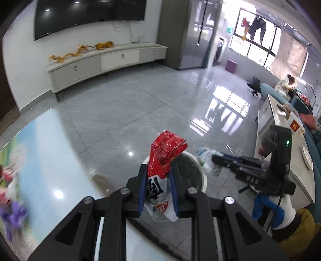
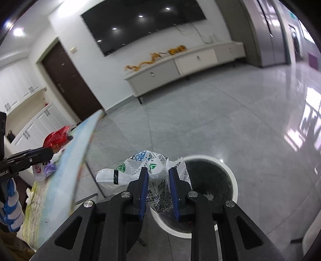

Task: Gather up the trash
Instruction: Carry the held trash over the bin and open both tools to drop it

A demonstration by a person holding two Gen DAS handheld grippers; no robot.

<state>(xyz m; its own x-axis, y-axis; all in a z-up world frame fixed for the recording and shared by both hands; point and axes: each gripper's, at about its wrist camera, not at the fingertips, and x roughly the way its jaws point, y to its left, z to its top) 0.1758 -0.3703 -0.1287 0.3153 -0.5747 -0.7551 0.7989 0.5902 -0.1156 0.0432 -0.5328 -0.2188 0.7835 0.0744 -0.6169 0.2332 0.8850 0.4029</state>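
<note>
The left gripper [image 1: 157, 172] is closed on a red and white snack wrapper [image 1: 164, 156], its two blue-padded fingers [image 1: 142, 186] pinching the crumpled foil near its middle, so the red end sticks up past the fingertips and the white end hangs below. The right gripper [image 2: 158, 176] is likewise clamped on a white plastic bag [image 2: 144, 166] printed with green and black text, gripped at a bunched fold with loose film spilling out to the left. Both pieces of trash are held in the air above or just beside a round white bin [image 2: 233, 186] with a dark lining, standing on the grey tiled floor [image 2: 220, 120]; in the right wrist view the bin's mouth lies just to the right of the bag, and in the left wrist view it sits directly behind the wrapper. To the left is the edge of a table with a flowered cloth [image 1: 40, 144]. Far across the room stand a low white cabinet [image 1: 104, 60] and a wall-mounted television [image 1: 88, 16]. Both items look very light, soft and crinkly, with slick surfaces that could slip; a pinch on a gathered fold, as here, seems the safest hold. They should likely flutter rather than drop straight when let go.
</note>
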